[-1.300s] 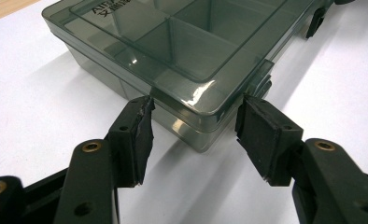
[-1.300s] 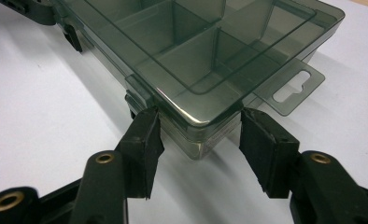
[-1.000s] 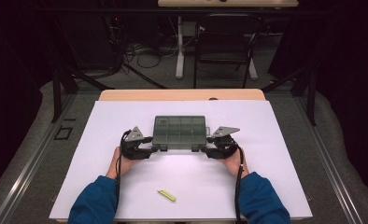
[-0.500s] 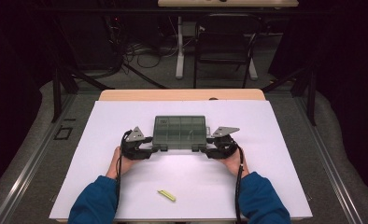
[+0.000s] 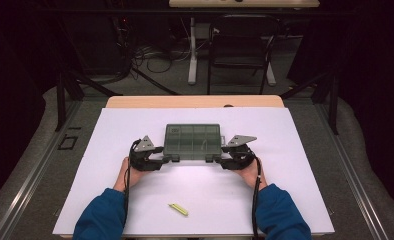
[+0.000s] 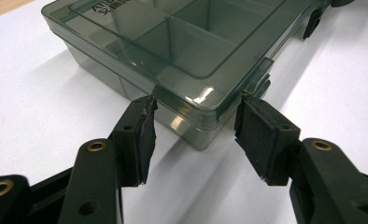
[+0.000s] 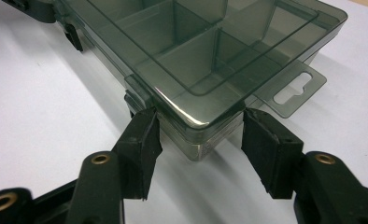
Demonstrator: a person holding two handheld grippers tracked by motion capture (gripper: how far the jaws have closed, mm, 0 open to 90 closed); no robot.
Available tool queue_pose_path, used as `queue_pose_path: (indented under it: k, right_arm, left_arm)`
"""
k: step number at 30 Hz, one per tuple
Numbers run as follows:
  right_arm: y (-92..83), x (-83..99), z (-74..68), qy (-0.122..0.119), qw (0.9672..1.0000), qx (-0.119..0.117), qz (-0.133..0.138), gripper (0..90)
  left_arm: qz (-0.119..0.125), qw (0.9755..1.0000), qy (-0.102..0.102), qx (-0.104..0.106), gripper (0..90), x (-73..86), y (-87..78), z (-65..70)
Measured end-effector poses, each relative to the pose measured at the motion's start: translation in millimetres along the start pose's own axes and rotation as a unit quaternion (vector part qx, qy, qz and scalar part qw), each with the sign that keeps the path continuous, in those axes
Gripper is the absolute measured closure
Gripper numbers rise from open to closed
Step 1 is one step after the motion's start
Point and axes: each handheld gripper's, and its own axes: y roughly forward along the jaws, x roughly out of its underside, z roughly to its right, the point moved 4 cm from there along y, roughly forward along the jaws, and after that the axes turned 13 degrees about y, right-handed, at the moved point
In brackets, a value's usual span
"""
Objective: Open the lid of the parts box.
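The white-covered table [image 5: 295, 200] carries one big item. This is a smoky, see-through compartment box [image 5: 192, 141] with its lid down, lying about mid-table with its long axis running left to right.

The person's left hand [image 5: 127, 172] and right hand [image 5: 250, 170] each hold a gripper at a near corner of the box, so the box spans the gap between them. It lies to the right of and slightly beyond the left gripper [image 5: 161, 160], and to the left of and slightly beyond the right gripper [image 5: 225, 161]. Neither hand is nearer; they look about evenly placed.

In the left gripper view the jaws straddle the near left corner. One pad tip is against the end wall and the other is against the front wall beside a latch [image 6: 259, 81], which looks like a light clench on the box.

In the right gripper view the near right corner sits between the jaws, which have just been opening a little. Their tips sit at the walls by the other latch [image 7: 138, 91], but I cannot tell whether they press.

A hang tab [image 7: 296, 88] juts from that right end.

A lift would probably need both ends to rise together (the long axis kept level).

A small yellow piece [image 5: 178, 209] lies near the table's near edge, well apart from the box.
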Motion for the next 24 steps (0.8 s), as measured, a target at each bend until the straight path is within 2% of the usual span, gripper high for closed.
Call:
queue_pose_path:
  k: [13, 24]
  right_arm:
    - [0.4, 0.0, 0.8, 0.003, 1.0000, 0.000, 0.005, 45.6]
    - [-0.7, 0.3, 1.3, 0.001, 1.0000, -0.001, 0.004, 46.9]
  left_arm:
    - [0.010, 0.9997, -0.019, 0.009, 48.6, 0.1, -0.5, -0.4]
    - [0.001, 1.0000, -0.006, 0.002, 46.7, -1.4, 0.0, 0.9]
